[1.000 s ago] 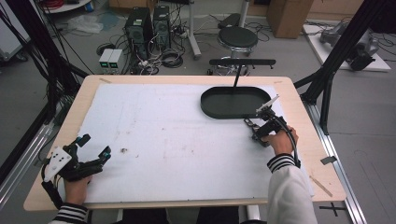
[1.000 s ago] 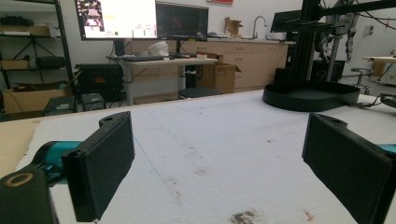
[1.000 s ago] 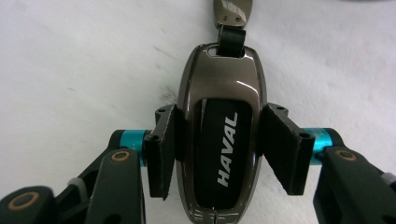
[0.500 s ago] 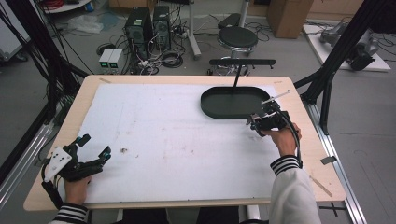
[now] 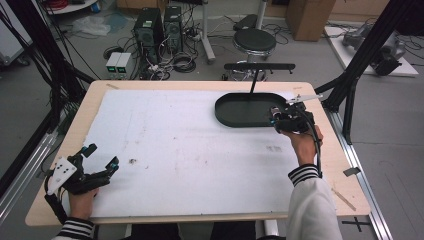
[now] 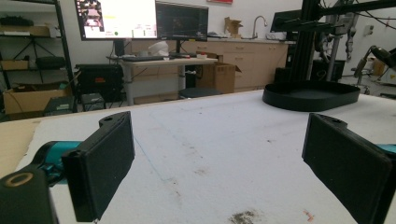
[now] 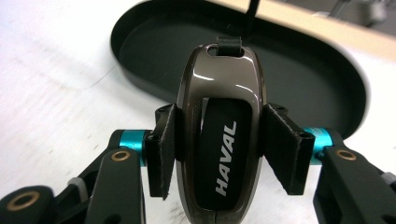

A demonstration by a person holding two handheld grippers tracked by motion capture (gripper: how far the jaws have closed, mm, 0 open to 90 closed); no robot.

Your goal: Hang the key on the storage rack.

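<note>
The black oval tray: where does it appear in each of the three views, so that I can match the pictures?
High view: the black oval tray lies far right on the table, beside the right gripper.
Left gripper view: upper right, far beyond the open jaws.
Right gripper view: across the top, behind the clamped car key.
Shared landmark: the white mat under the tray.

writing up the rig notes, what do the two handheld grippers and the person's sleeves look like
Both the left gripper and right gripper are black, with flat rectangular pads, teal collars and brass-coloured pivot rings. The left carries a grey three-cornered plate; a black cable trails from the right. The sleeves are white with black-and-white striped cuffs.
</note>
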